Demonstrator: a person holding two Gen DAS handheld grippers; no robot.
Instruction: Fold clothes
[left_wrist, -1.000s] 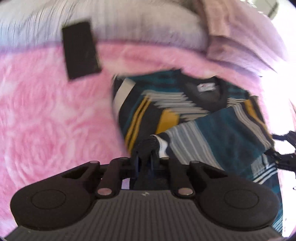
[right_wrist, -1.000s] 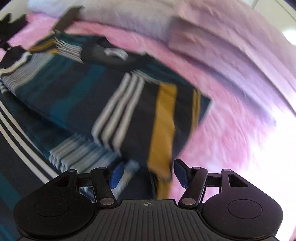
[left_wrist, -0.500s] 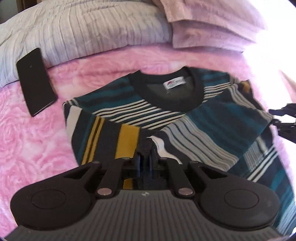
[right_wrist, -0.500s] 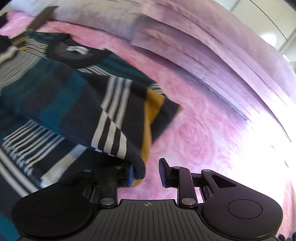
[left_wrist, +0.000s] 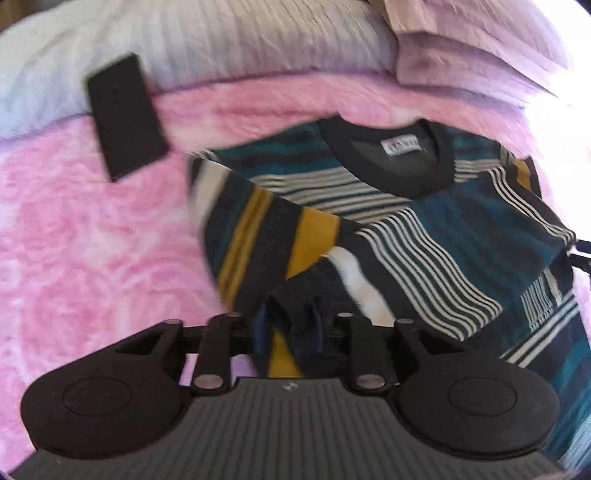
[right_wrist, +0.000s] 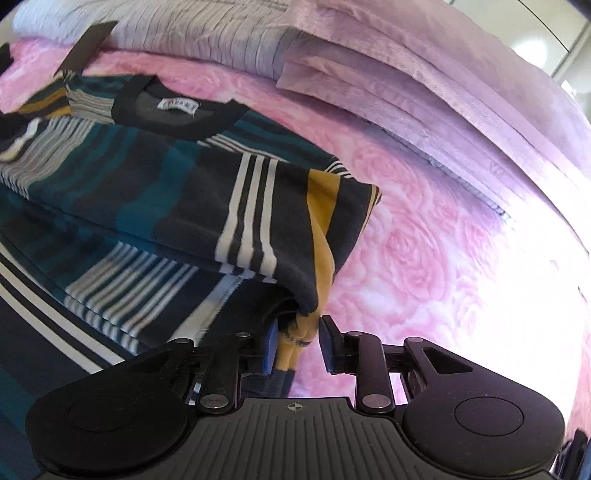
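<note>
A striped sweater (left_wrist: 406, 229) in dark grey, teal, white and mustard lies on a pink rose-patterned blanket (left_wrist: 92, 258), collar toward the pillows. Its sleeves are folded across the chest. My left gripper (left_wrist: 290, 328) has its jaws slightly apart around a sleeve cuff (left_wrist: 299, 306), which sits loosely between them. In the right wrist view the sweater (right_wrist: 155, 192) fills the left. My right gripper (right_wrist: 297, 343) holds the folded fabric edge (right_wrist: 306, 295) at the sweater's right side between narrowly spaced jaws.
A black phone (left_wrist: 125, 114) lies on the blanket to the left of the sweater, also in the right wrist view (right_wrist: 88, 44). Grey striped bedding (left_wrist: 221, 40) and lilac pillows (right_wrist: 424, 74) line the far side. Bright glare covers the blanket at right.
My left gripper's jaws have parted a little around the cuff. My right gripper's jaws have closed in on the sweater's right edge and the view has swung.
</note>
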